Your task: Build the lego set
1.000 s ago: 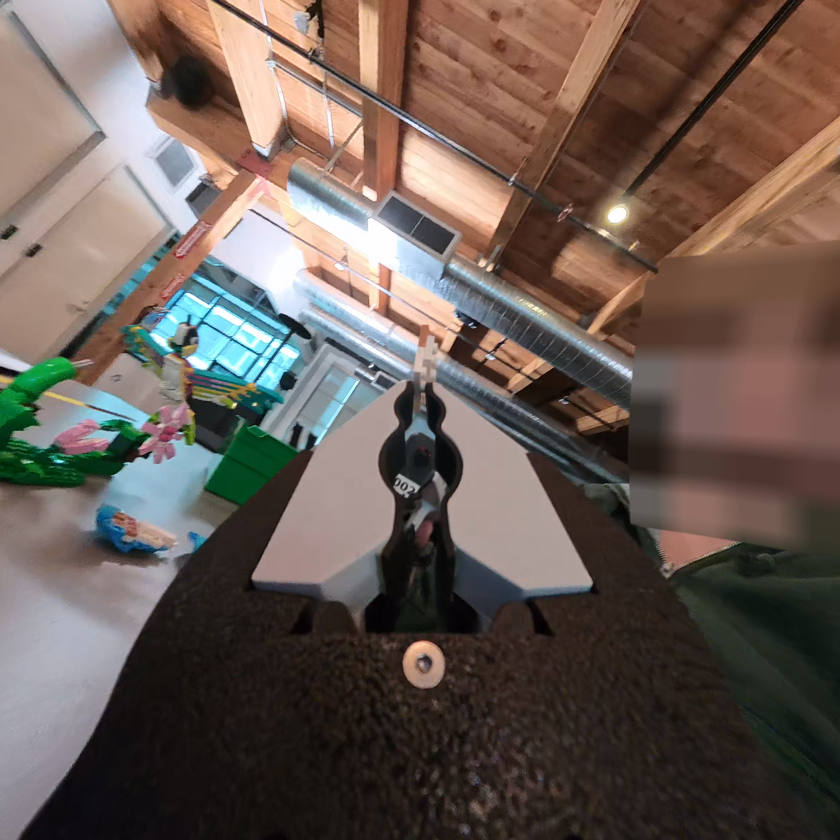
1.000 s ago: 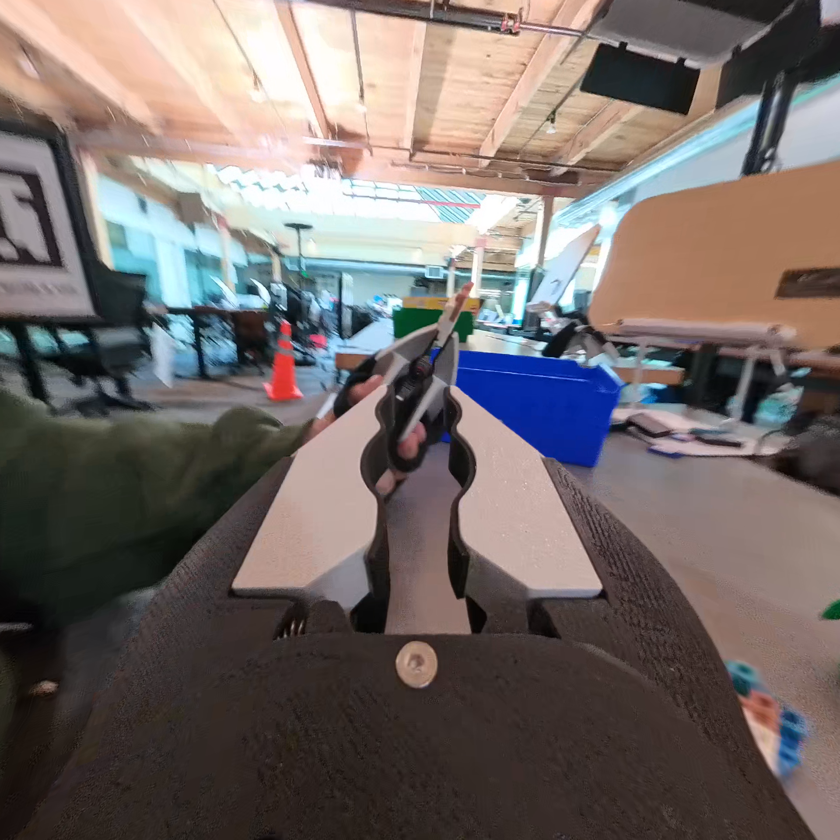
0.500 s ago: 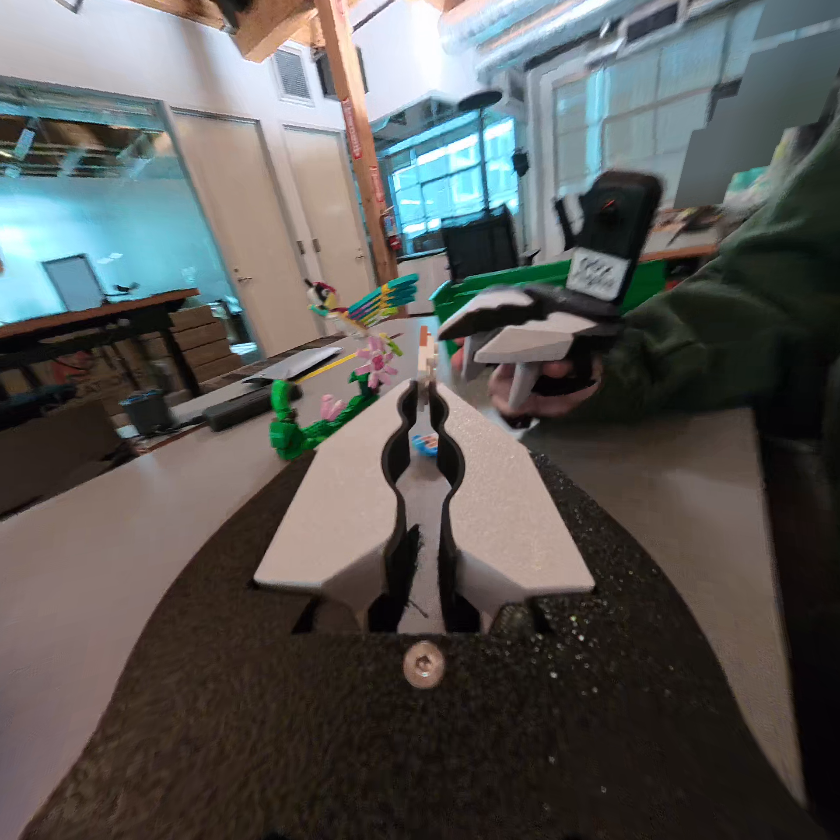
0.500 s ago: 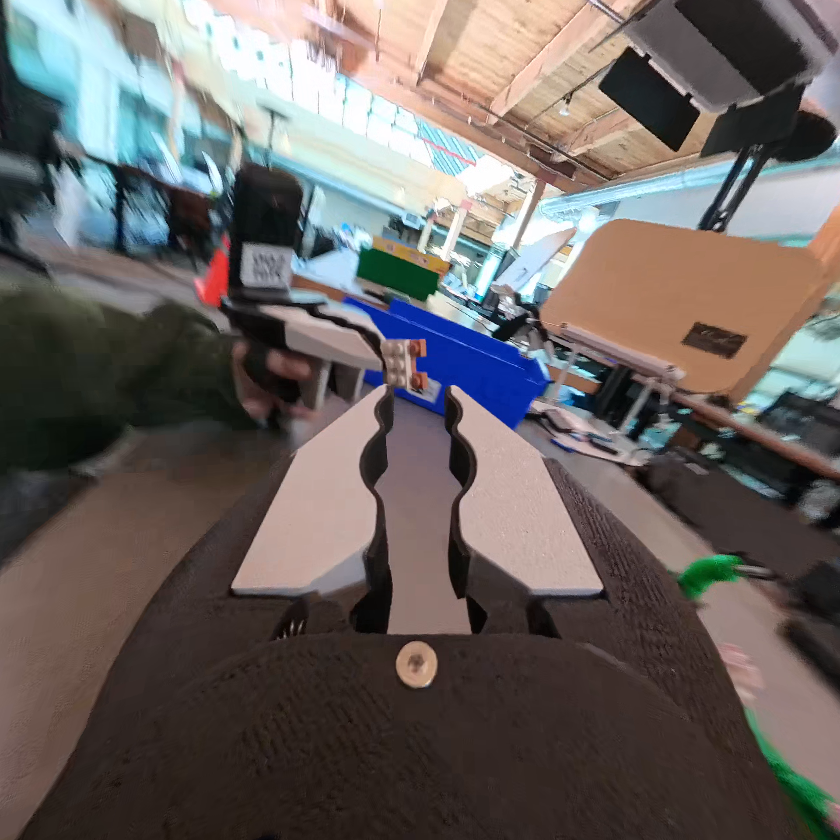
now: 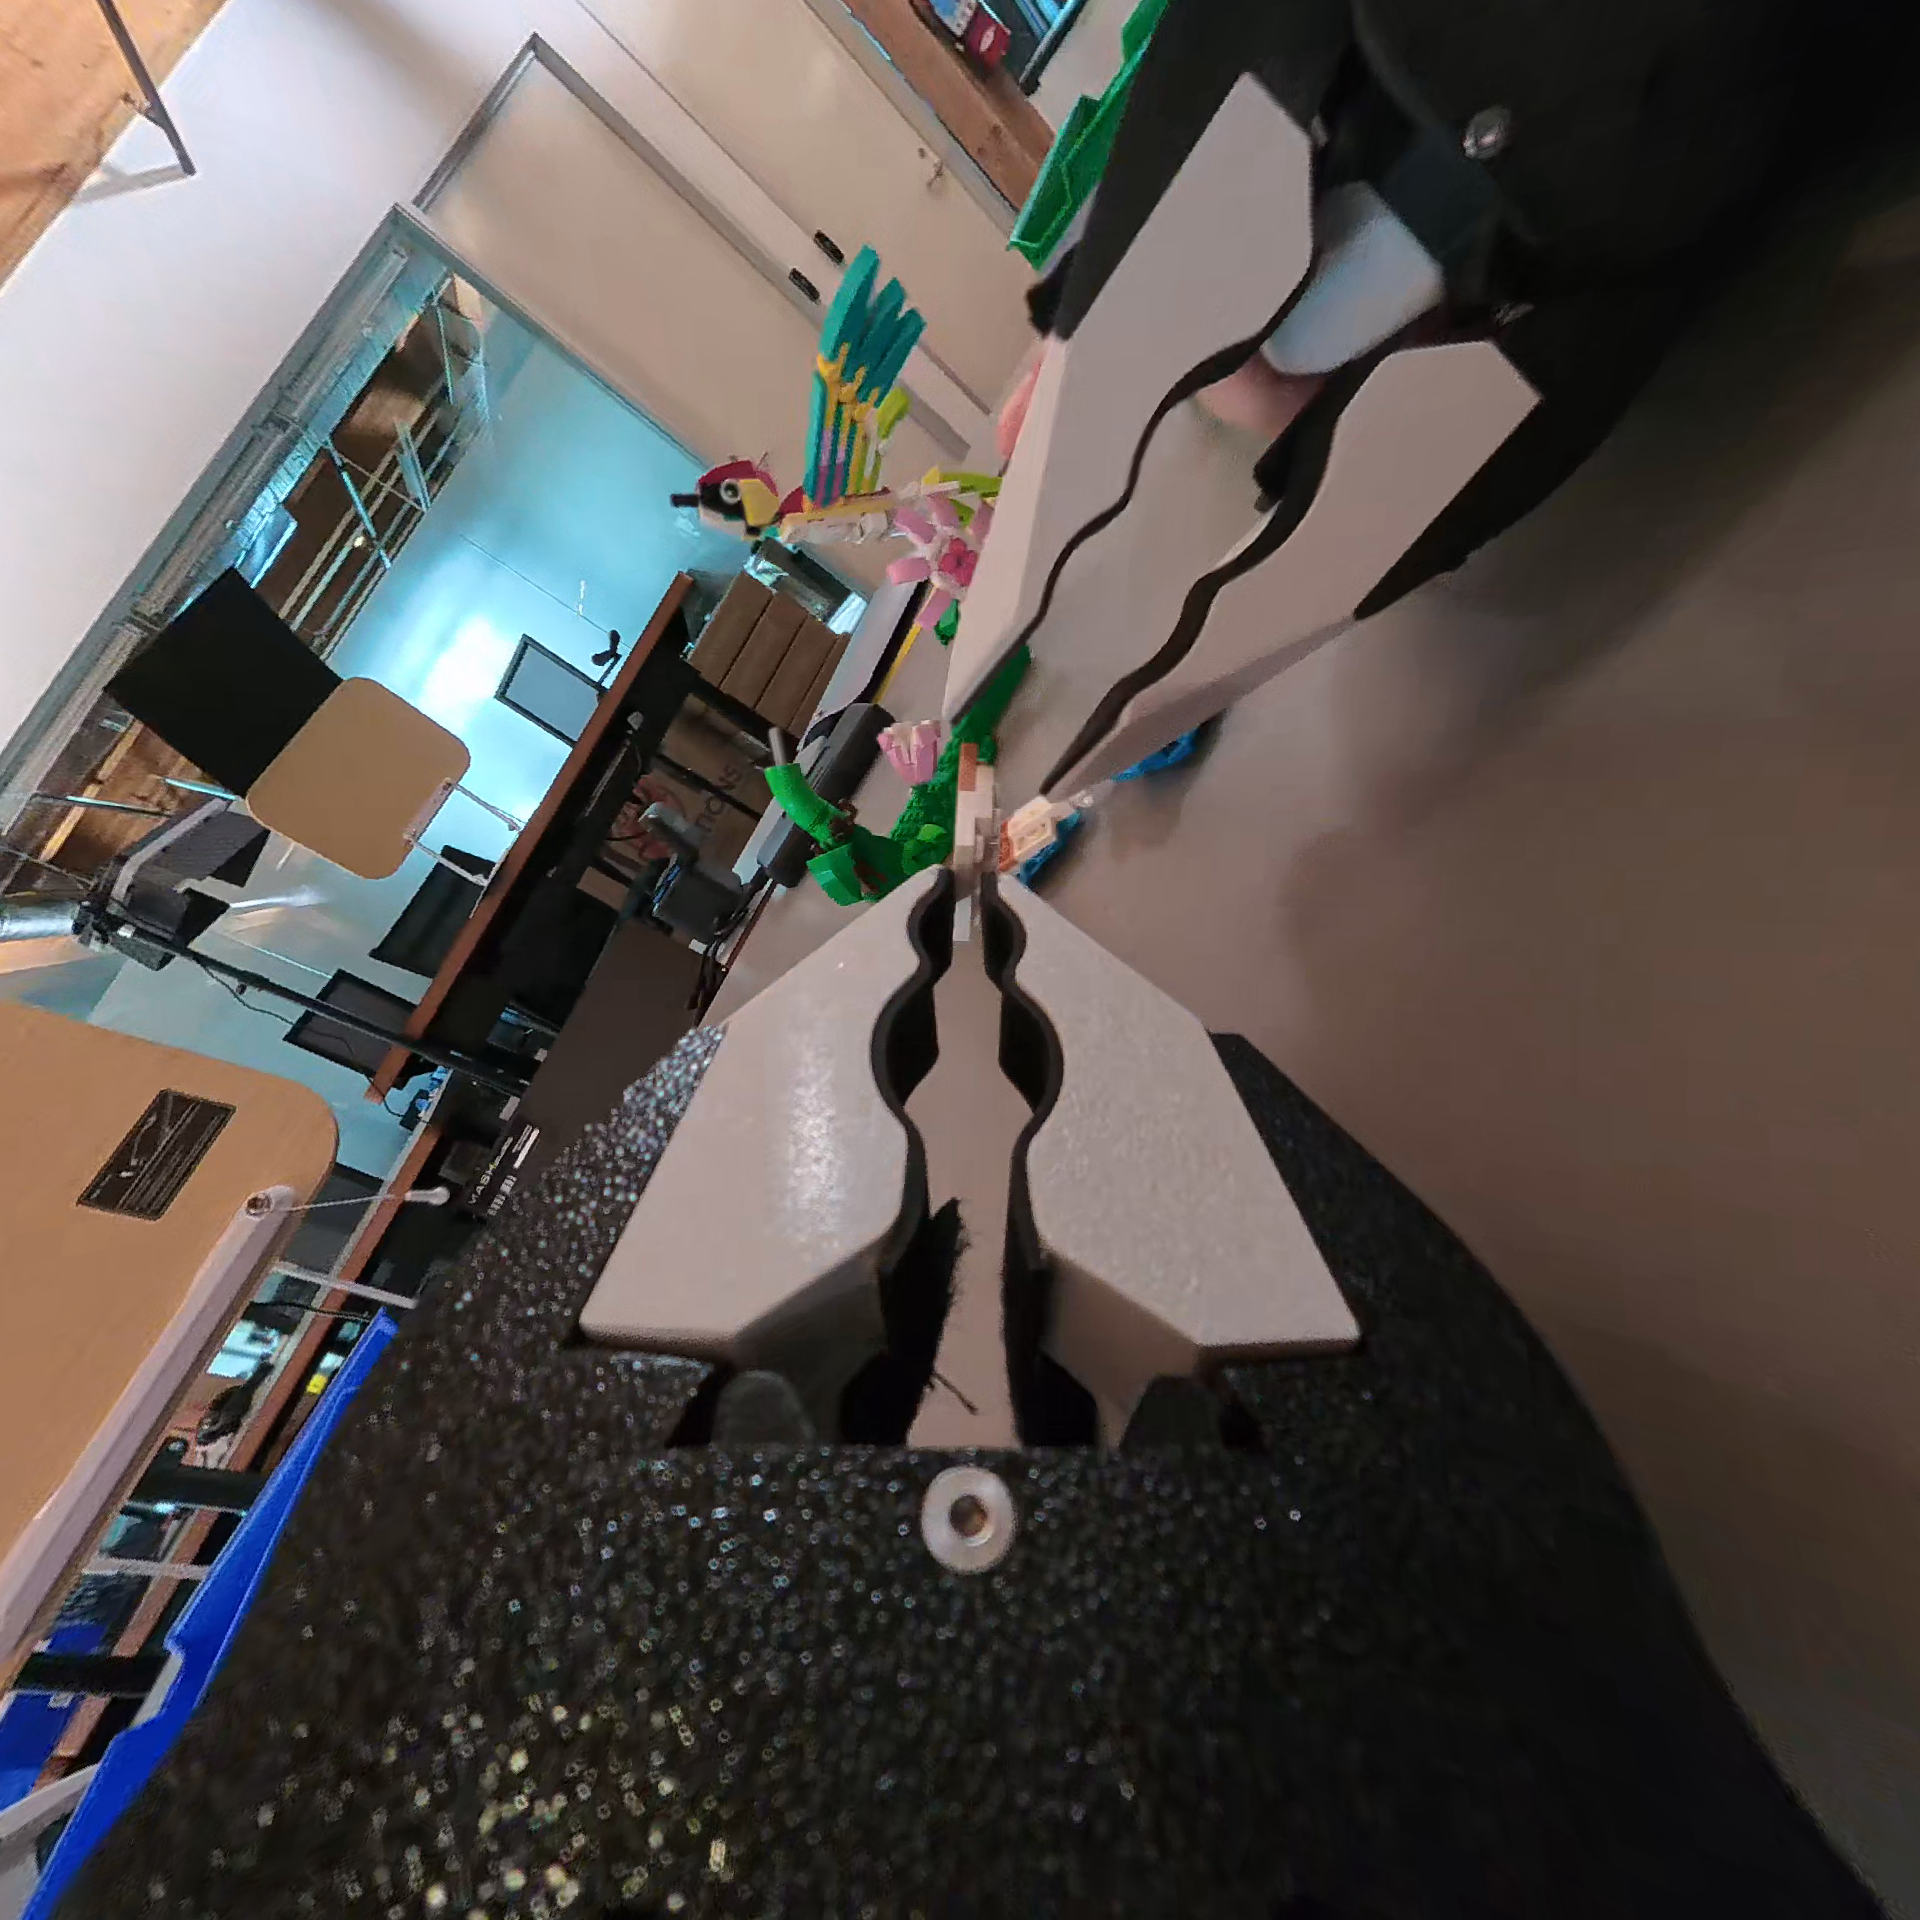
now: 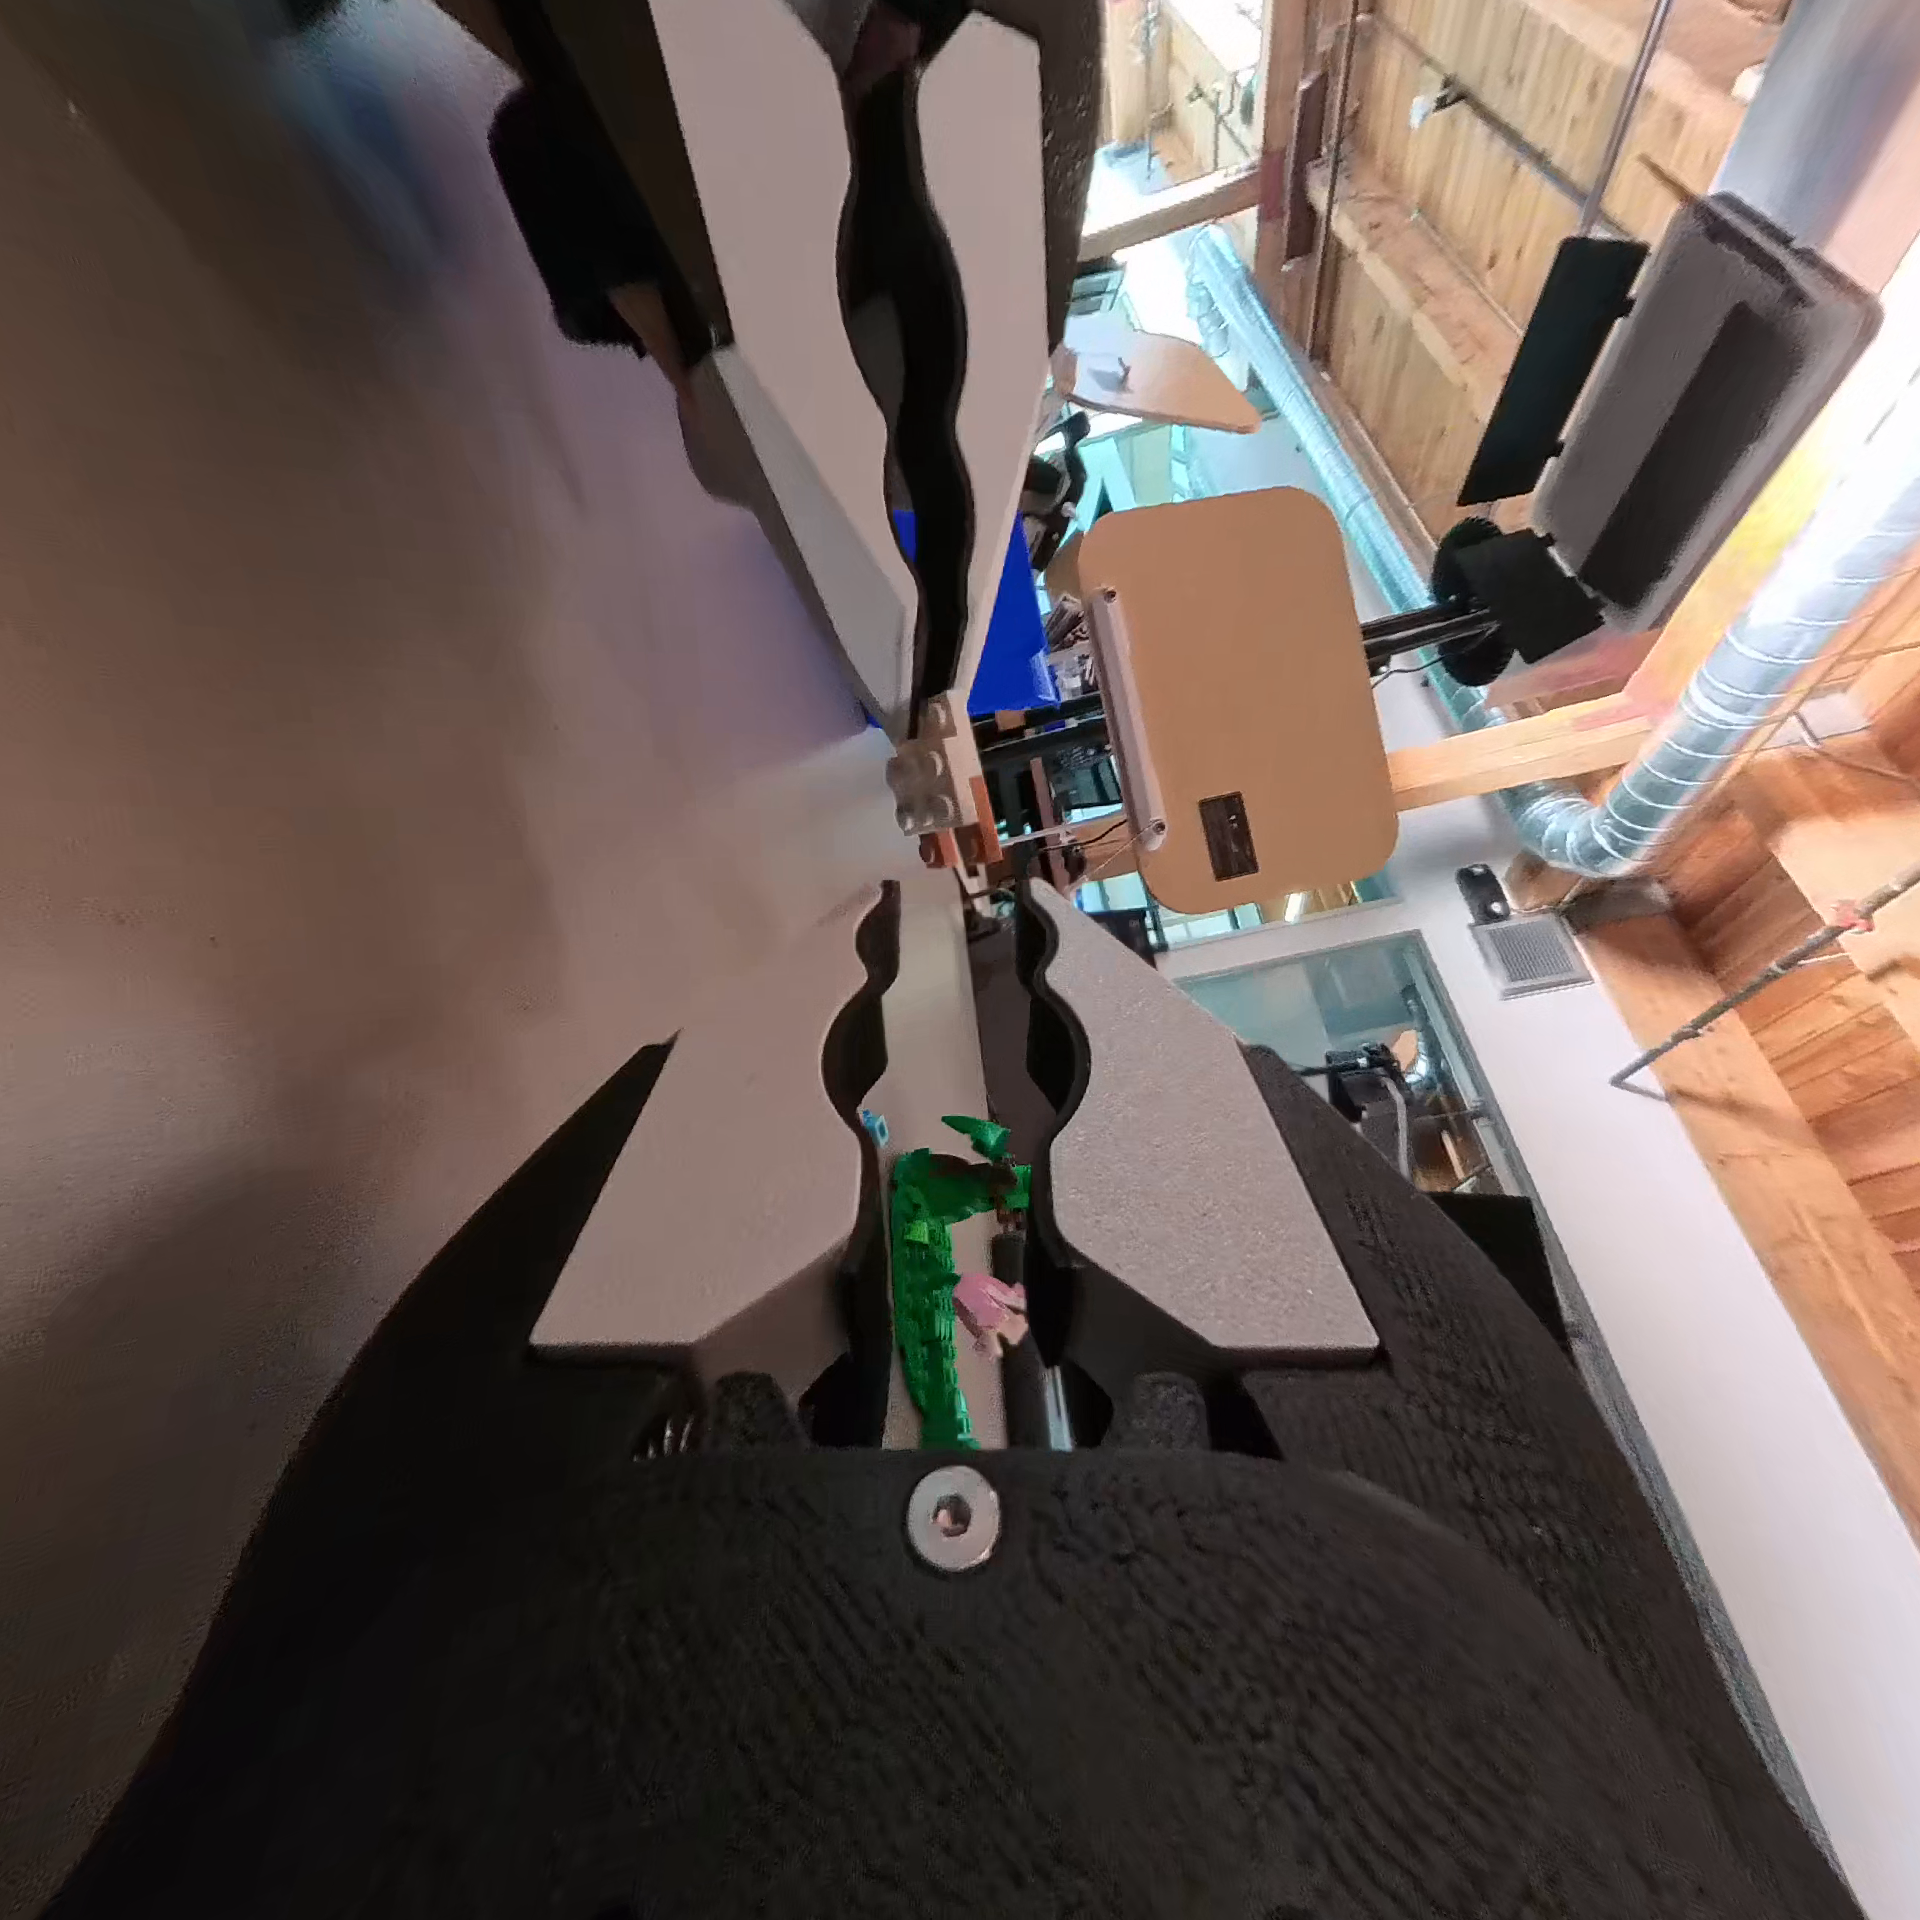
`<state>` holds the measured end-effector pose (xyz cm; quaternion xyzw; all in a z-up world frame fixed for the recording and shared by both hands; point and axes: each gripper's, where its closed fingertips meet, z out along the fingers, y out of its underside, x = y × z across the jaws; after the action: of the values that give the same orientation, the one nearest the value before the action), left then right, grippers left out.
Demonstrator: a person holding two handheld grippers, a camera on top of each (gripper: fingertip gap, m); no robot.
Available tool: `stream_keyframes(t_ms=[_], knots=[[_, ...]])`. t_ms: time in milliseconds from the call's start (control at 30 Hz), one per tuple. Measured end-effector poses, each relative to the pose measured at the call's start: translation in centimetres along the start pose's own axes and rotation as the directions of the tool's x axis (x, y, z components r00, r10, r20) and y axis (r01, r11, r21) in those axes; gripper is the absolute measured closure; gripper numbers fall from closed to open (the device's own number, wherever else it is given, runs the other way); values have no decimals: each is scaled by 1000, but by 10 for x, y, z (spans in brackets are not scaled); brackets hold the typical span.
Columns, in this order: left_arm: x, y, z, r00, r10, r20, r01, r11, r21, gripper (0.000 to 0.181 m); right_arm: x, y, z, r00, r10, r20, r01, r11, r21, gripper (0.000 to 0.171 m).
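My left gripper (image 5: 971, 883) is shut on a small white and brown brick piece (image 5: 975, 821), which sticks out past its tips. My right gripper (image 6: 956, 888) is open and empty, its jaws a brick's width apart. The two grippers point at each other, almost tip to tip, above the grey table (image 5: 1558, 831). In the right wrist view the left gripper (image 6: 940, 696) comes down from the top, and the brick piece (image 6: 935, 779) hangs just beyond my right fingertips. In the left wrist view the right gripper (image 5: 997, 748) reaches in from the upper right.
A green brick plant with pink flowers (image 5: 914, 821) lies on the table behind the grippers and also shows in the right wrist view (image 6: 935, 1247). A colourful brick bird (image 5: 821, 457) stands farther back. Blue brick pieces (image 5: 1153, 753) lie nearby. A blue bin (image 6: 1013, 644) stands beyond the table.
Both grippers have rolled onto their sides and come together tip to tip. The left gripper still holds the brick piece. The right gripper's jaws keep the same gap.
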<state>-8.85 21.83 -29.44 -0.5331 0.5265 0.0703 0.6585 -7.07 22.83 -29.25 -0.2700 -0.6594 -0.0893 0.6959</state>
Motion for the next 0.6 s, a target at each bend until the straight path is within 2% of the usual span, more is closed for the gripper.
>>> stream_keyframes(t_ms=[133,367,467,533,600], knots=[[11,3,4,998,44,-48,-45,999,-30,180,-3,-2,0,1000,-26,12,26,1000,9,153],[20,3,6,993,75,-96,-78,996,-30,180,-17,4,2,992,-102,71,103,995,-7,167],[21,4,7,992,79,-100,-82,996,-34,180,-19,6,2,992,-76,105,78,997,-11,167],[18,2,8,996,21,-90,-23,1000,-19,180,-16,7,2,994,-37,100,39,999,-17,167],[7,1,6,988,-141,-66,142,990,1,169,-5,10,2,999,-31,41,32,999,-32,168]])
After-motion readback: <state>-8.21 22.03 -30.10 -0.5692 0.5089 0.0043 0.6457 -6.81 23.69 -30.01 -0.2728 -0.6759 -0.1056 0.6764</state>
